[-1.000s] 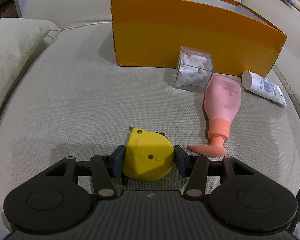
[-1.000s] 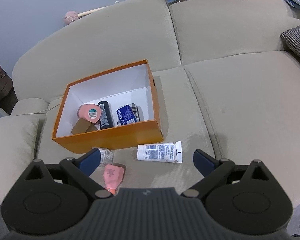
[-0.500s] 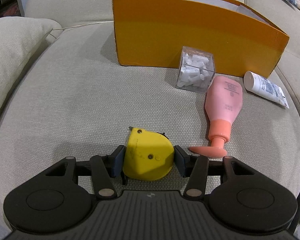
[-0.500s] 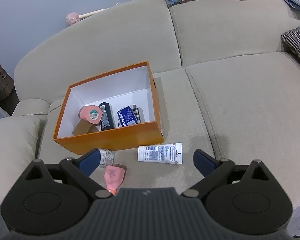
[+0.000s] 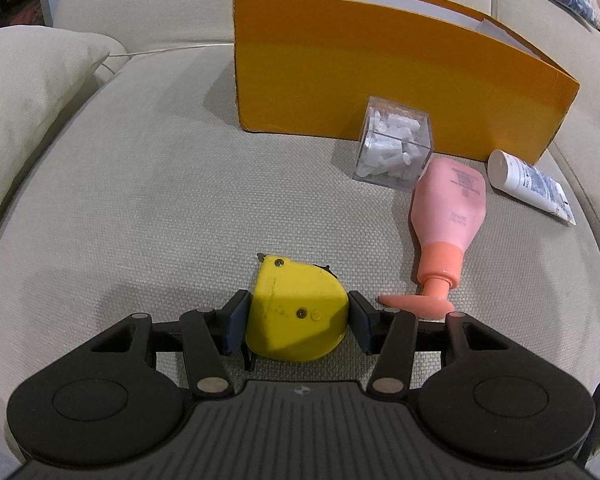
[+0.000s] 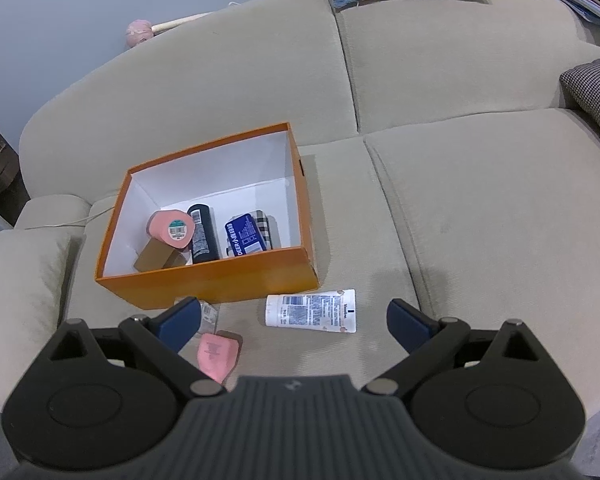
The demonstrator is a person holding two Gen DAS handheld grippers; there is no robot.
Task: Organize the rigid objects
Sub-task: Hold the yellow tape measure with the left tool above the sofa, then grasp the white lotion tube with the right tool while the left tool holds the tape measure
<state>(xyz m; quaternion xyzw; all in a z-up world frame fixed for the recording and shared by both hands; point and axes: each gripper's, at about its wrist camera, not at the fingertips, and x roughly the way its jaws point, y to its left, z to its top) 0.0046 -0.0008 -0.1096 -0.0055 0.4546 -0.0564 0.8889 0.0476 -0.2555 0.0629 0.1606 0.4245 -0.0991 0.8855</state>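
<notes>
Left tongs [image 5: 298, 320]: clenched on yellow tape measure [image 5: 296, 314], low over sofa seat cushion [image 5: 148, 208] | Right tongs [image 6: 294, 322]: released, empty | Orange box [image 6: 208, 280]: at cushion's rear.

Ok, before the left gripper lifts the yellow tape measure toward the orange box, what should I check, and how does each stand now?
1. Left gripper pads on both sides of the tape measure: ok.
2. Grip firm enough to lift: cannot tell.
3. Pink bottle pump clear of the gripper: not ok, right beside it.
4. Orange box has room: ok.
5. Right gripper empty and open: ok.
</notes>
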